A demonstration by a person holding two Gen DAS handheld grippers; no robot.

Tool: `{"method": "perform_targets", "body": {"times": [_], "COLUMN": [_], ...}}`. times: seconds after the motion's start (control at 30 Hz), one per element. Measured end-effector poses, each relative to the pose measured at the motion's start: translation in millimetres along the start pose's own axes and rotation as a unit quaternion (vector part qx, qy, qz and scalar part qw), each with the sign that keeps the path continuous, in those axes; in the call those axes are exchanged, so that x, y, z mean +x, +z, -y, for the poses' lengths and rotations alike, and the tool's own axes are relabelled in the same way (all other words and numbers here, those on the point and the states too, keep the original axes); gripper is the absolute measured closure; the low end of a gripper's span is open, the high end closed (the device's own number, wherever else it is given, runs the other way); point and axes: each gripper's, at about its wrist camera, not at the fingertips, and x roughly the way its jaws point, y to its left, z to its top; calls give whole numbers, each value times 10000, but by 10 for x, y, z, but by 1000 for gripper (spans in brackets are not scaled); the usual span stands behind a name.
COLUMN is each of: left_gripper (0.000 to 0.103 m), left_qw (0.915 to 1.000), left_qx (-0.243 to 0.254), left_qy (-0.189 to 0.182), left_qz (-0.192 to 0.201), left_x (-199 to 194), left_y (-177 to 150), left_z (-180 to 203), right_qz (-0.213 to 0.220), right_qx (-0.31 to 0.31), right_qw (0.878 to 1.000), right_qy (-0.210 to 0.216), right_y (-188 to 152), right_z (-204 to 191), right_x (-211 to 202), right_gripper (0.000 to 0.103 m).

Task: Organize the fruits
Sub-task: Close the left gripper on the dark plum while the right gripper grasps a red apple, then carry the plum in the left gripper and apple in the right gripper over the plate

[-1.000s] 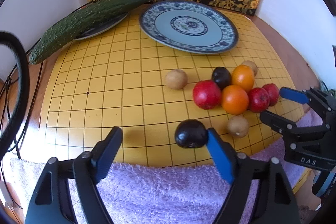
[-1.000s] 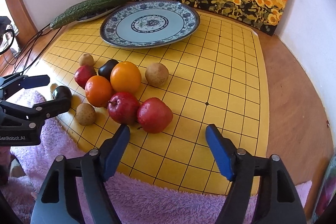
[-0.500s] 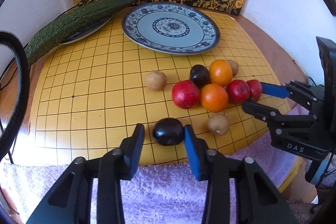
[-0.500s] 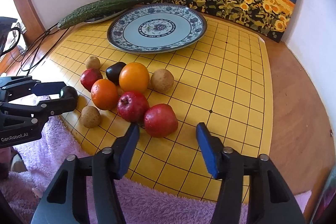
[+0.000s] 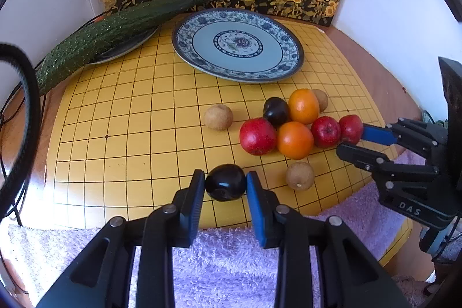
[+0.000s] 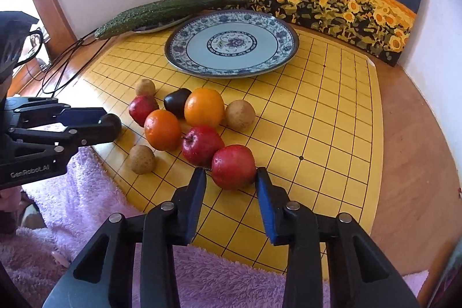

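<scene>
where fingers pinch, glossy round plum

Materials and surface finishes on the fruit-sorting table.

The board is glossy yellow with fine dark grid lines, and reflects window light near its front edge; the table beneath it looks like polished reddish wood. The plate is glazed ceramic, smooth and shiny. The towel is fluffy lilac terry cloth. The dark plum is smooth and highly glossy; the red apple has a shiny, faintly speckled skin; the orange is softly lustrous; the brown fruit is matt and rough. The cucumber is bumpy and dull green. The left gripper and right gripper are matt black plastic with blue pads and bright metal screws.
</scene>
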Motion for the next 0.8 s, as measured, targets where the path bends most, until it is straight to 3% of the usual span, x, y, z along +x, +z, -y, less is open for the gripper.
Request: {"method": "perform_targets", "body": {"times": [0.1, 0.8], "left_gripper": [72, 72], "left_qw": [10000, 9993], "left_qx": [-15, -179], "left_qy": [-5, -46], "left_qz": [48, 338], "left_x": [-39, -202], "left_y": [15, 388], "left_z": [-6, -38], "right_qz": [22, 318], "right_qx": [15, -4], "right_qw": [10000, 9992], "right_qy": [-28, 235], "right_y": [19, 270], "right_z": [1, -29], "right_x": [-35, -159], "right_gripper": [72, 72]}}
